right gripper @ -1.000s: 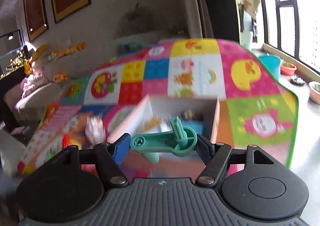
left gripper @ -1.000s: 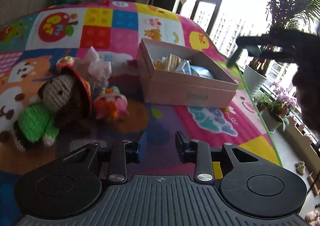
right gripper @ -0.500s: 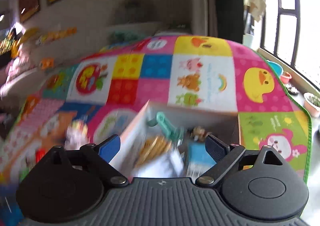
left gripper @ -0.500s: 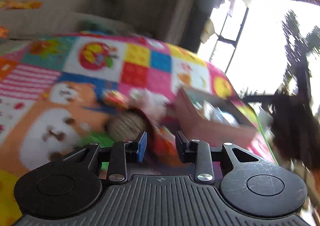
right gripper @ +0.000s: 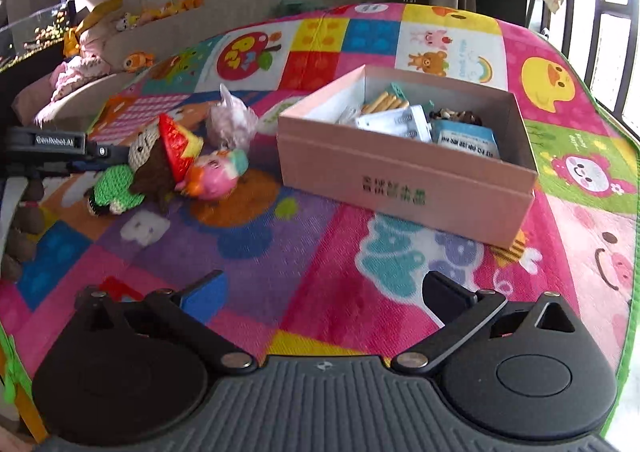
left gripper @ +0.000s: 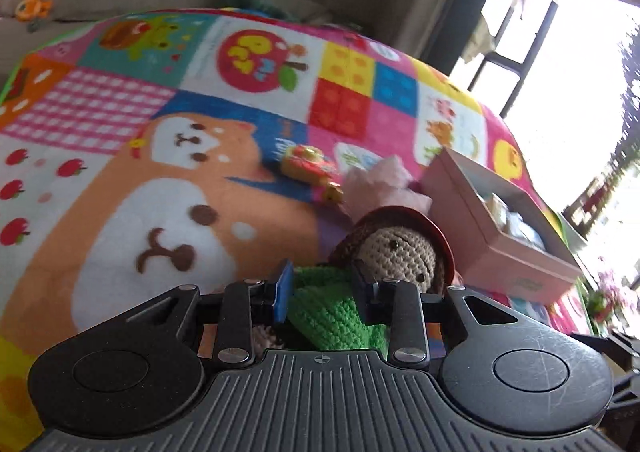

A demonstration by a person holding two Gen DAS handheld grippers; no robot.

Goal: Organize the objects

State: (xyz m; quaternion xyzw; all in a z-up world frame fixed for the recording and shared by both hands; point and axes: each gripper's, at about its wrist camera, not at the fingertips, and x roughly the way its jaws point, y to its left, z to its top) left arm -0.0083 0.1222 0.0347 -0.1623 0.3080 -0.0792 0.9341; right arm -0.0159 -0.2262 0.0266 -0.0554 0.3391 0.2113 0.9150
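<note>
On a patchwork play mat [right gripper: 320, 252], the left claw [left gripper: 322, 286] hovers narrowly parted at a crocheted doll [left gripper: 394, 256], its green body lying between the fingers; whether the pads press it cannot be told. The right claw [right gripper: 322, 292] is opening wide with nothing between its fingers. Ahead and to its right sits a pink cardboard box [right gripper: 400, 176] holding packets; a pink plush toy [right gripper: 216, 176] lies ahead-left, touching the doll.

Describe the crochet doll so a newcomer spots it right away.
Start at the pink cardboard box on the colourful play mat; the loose toys lie on the mat to its left. The crochet doll is the leftmost one, lying down: the only knitted toy, with green sweater, brown hair and red hat.
</note>
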